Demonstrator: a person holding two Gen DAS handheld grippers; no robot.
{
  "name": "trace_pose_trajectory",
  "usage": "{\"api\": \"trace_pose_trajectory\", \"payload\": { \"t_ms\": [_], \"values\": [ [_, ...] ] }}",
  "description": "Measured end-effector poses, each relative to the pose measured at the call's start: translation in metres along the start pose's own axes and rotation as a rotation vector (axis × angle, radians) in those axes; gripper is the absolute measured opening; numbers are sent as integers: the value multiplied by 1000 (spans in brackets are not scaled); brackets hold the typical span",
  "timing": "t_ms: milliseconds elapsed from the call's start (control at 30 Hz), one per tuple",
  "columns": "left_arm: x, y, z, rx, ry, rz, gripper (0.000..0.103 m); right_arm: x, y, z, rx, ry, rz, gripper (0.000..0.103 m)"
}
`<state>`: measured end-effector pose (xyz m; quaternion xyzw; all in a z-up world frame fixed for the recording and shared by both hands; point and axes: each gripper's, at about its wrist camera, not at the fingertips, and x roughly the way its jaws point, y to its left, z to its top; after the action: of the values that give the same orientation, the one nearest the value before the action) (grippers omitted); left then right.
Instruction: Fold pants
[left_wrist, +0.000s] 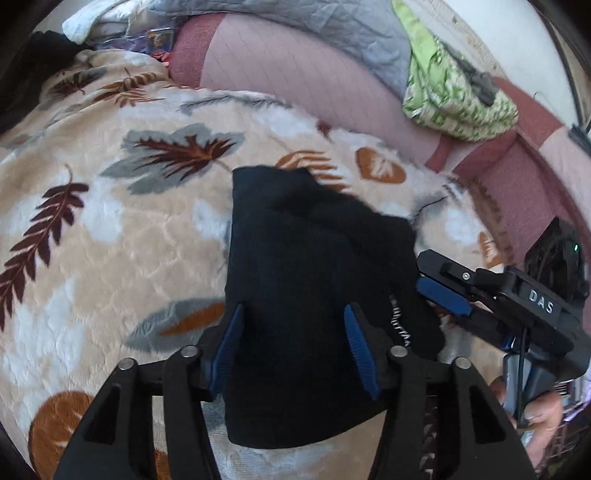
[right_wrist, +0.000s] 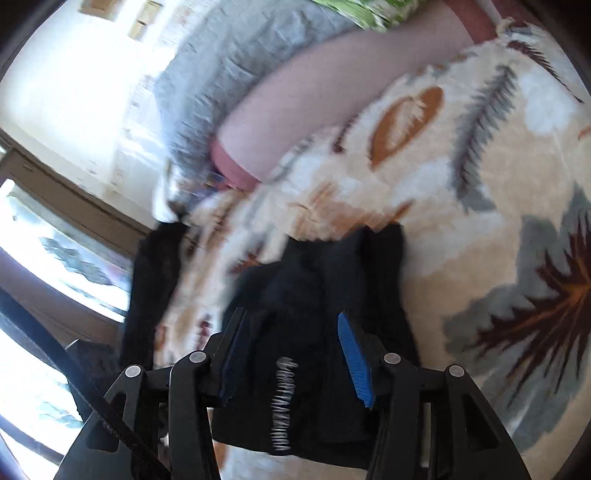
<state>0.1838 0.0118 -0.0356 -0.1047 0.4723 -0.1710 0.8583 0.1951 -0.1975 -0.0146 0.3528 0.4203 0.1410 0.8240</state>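
The folded black pants (left_wrist: 306, 295) are seen at frame centre on the leaf-print blanket (left_wrist: 110, 240); left gripper (left_wrist: 295, 332) and right gripper (right_wrist: 291, 350) are released, jaws apart

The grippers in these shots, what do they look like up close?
Both are matte black linkage frames with silver pivot pins and ribbed blue pads inside the fingers. The right gripper, seen from the left gripper, bears white "DAS" lettering, a black cable and a green light.
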Motion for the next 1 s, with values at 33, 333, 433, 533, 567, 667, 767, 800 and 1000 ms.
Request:
{"api": "trace_pose_trajectory", "payload": {
  "t_ms": [33,333,433,533,567,667,767,800,1000],
  "values": [
    [-1,-2,-3,16,-12,32,66,4,-4,-2,-4,14,-53,55],
    [-90,-15,-46,57,-169,135,83,-33,-15,-16,39,-110,-175,62],
    [-115,-20,-61,60,-233,180,87,-55,-2,-29,-9,-153,-198,65],
    [-135,-27,-77,82,-294,249,89,-73,11,-53,-61,-189,-233,74],
    [-141,-29,-82,89,-318,273,93,-77,14,-62,-78,-195,-248,74],
    [-152,-35,-92,110,-357,312,96,-86,20,-95,-134,-191,-294,75],
    [-166,-41,-102,114,-400,325,97,-94,20,-122,-160,-184,-328,77],
    [-172,-44,-105,118,-418,338,100,-96,20,-131,-165,-186,-338,77],
    [-212,-69,-121,158,-574,381,103,-105,21,-159,-190,-214,-387,77]
  ]
}}
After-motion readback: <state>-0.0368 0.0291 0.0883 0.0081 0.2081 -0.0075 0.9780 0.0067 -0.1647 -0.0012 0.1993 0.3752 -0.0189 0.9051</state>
